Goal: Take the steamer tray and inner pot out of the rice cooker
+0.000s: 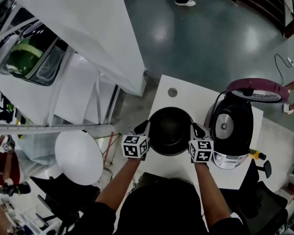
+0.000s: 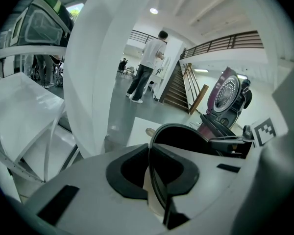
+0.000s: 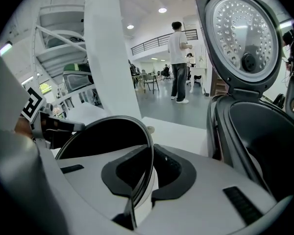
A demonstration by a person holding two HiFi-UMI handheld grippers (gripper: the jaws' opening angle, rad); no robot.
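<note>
One white surface (image 1: 186, 98) carries everything and is the largest item. Its only other features are a small round grommet (image 1: 172, 92) at the far side and a yellow item (image 1: 255, 154) at the right edge, too small to identify.

Rice cooker (image 1: 231, 131): stands at the right of the surface with its lid (image 1: 257, 89) swung up. In the right gripper view its cavity (image 3: 264, 136) shows bare dark wall and no pot inside.

Inner pot (image 1: 170, 130): out of the cooker and just beside it on its left, over the middle of the surface. I cannot tell whether its base rests on the surface or hangs just above it. The mouth faces up and the rim looks about level from the head view. It is round, so it has no long axis across the surface, and its centre axis runs near vertical. The interior is dark, with nothing visible in it.

Left tongs (image 1: 143, 129): closed on the pot's left rim, with the thin wall pinched between the pads (image 2: 179, 173).

Right tongs (image 1: 197, 130): closed on the opposite rim in the same way (image 3: 148, 173).

Progress, judged: the pot removal is nearly done, with set-down and release remaining. The steamer tray appears in no view, so that step cannot be confirmed.
</note>
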